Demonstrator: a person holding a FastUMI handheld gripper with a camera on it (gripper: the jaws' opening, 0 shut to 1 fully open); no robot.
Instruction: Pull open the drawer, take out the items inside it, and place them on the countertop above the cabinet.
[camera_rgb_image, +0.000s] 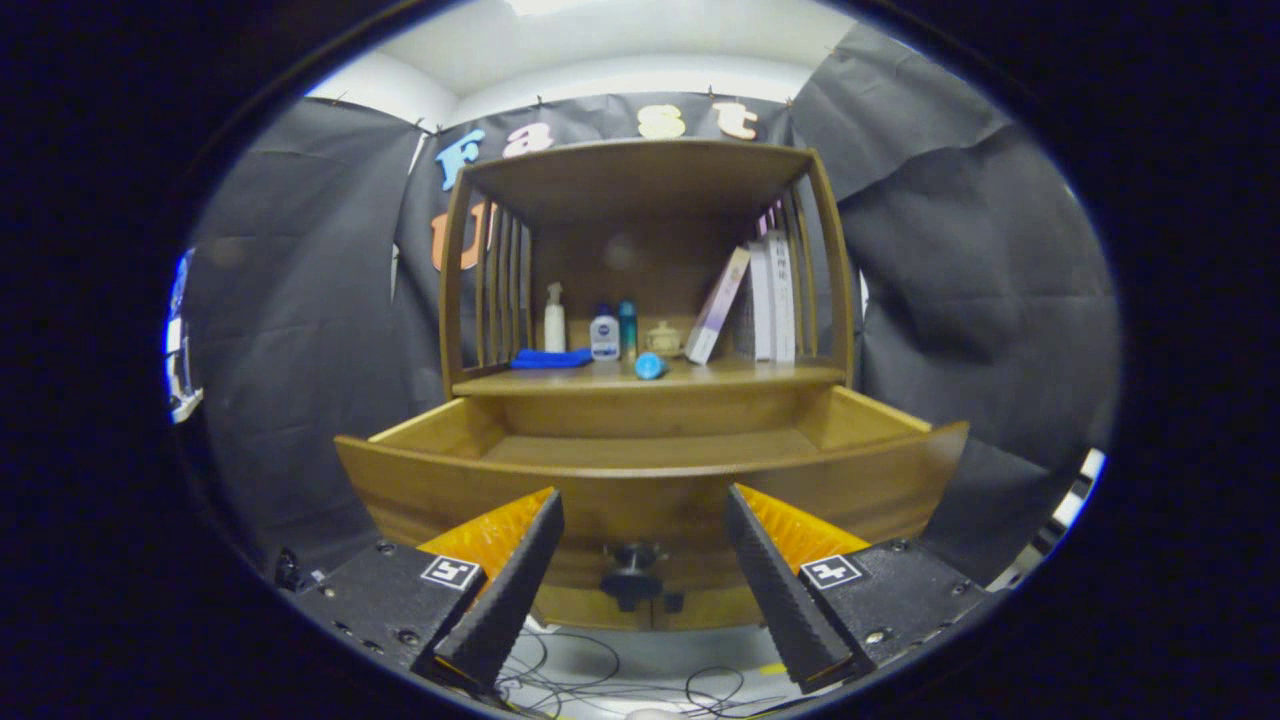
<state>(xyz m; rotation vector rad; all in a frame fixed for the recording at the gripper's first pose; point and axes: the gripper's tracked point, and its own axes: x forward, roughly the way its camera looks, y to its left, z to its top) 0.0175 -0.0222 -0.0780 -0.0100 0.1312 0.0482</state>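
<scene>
The drawer (650, 480) stands pulled out toward the claw (640, 520), its long axis running left to right, its dark knob (630, 570) facing near, between the fingers. The claw is wide open and grips nothing. The part of the drawer floor in sight is bare (the front board hides the near part). On the worktop (760, 375) above lie a blue cloth (550, 357), a spray bottle (554, 318), two small bottles (604, 335), a blue round thing (650, 366), and leaning books (760, 300) at right.
</scene>
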